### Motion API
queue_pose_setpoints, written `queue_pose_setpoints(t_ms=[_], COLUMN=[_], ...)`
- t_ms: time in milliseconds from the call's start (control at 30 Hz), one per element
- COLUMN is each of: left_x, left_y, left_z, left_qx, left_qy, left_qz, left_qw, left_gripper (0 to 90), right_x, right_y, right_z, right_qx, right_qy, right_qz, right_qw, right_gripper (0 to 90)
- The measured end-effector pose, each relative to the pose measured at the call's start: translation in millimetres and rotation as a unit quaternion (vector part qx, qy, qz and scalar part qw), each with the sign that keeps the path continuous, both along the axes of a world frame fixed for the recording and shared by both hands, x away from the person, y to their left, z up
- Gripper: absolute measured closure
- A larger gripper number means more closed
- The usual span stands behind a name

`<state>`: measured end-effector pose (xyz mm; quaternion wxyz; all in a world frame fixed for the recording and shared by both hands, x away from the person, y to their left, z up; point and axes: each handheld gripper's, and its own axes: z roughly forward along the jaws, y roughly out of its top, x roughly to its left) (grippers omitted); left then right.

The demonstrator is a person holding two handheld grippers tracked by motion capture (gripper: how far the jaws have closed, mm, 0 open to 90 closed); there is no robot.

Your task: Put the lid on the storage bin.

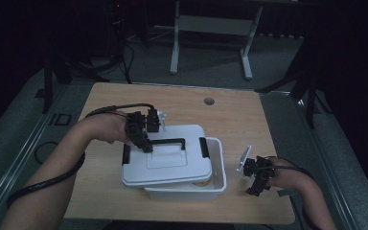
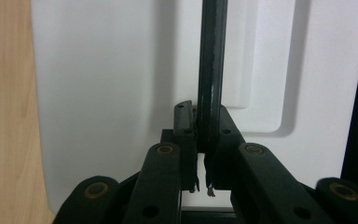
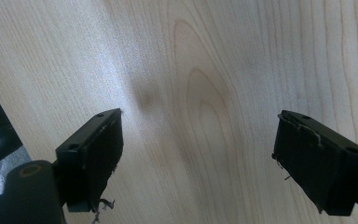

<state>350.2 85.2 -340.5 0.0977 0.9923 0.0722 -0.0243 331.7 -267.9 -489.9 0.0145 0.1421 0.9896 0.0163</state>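
The white plastic lid (image 1: 168, 155) lies askew over the white storage bin (image 1: 211, 189), shifted toward the left and near side so that the bin's right wall and part of its opening show beyond the lid's edge. The lid carries a black handle (image 1: 167, 142) across its recessed middle and black latches, one on its left edge (image 1: 125, 154) and one on its right edge (image 1: 203, 146). Through the uncovered gap at the bin's front right something small and orange-tan (image 1: 202, 182) sits inside; what it is cannot be told. The left gripper (image 1: 146, 143) comes in from the left above the lid, and in the left gripper view its fingers (image 2: 185, 128) are closed tight on the bar of the black handle, which runs straight up between them against the white lid surface. The bin stands near the middle of the pale wooden counter (image 1: 235, 110), toward its near edge. The right gripper (image 1: 255, 179) rests well apart from the bin, at the counter's right near corner; in the right gripper view its fingers (image 3: 95, 156) stand wide apart with nothing between them, bare wood grain behind. A round cable hole (image 1: 209, 101) sits in the counter's far part.
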Motion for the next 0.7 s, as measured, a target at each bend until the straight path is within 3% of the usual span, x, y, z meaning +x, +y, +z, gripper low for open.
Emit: queue_pose_setpoints(t_ms=[300, 467, 700], left_x=[1.2, 2.2, 2.6], left_y=[-31.3, -39.4, -44.9], left_z=[-9.1, -16.6, -20.3], left_qx=[0.003, 0.011, 0.013], left_qy=[0.005, 0.013, 0.008], left_qz=[-0.035, -0.043, -0.043], left_qw=[0.9994, 0.9989, 0.9990], left_gripper=[83.5, 83.4, 83.4], right_x=[0.6, 0.8, 0.8], right_y=[2.1, 1.8, 0.8], right_z=[-2.0, -3.5, -3.2], right_qx=[-0.001, -0.002, 0.000], right_qy=[0.000, 0.000, 0.000], right_qz=[0.002, 0.002, 0.000], right_qw=[1.0000, 1.0000, 1.0000], right_gripper=[15.4, 15.4, 15.4])
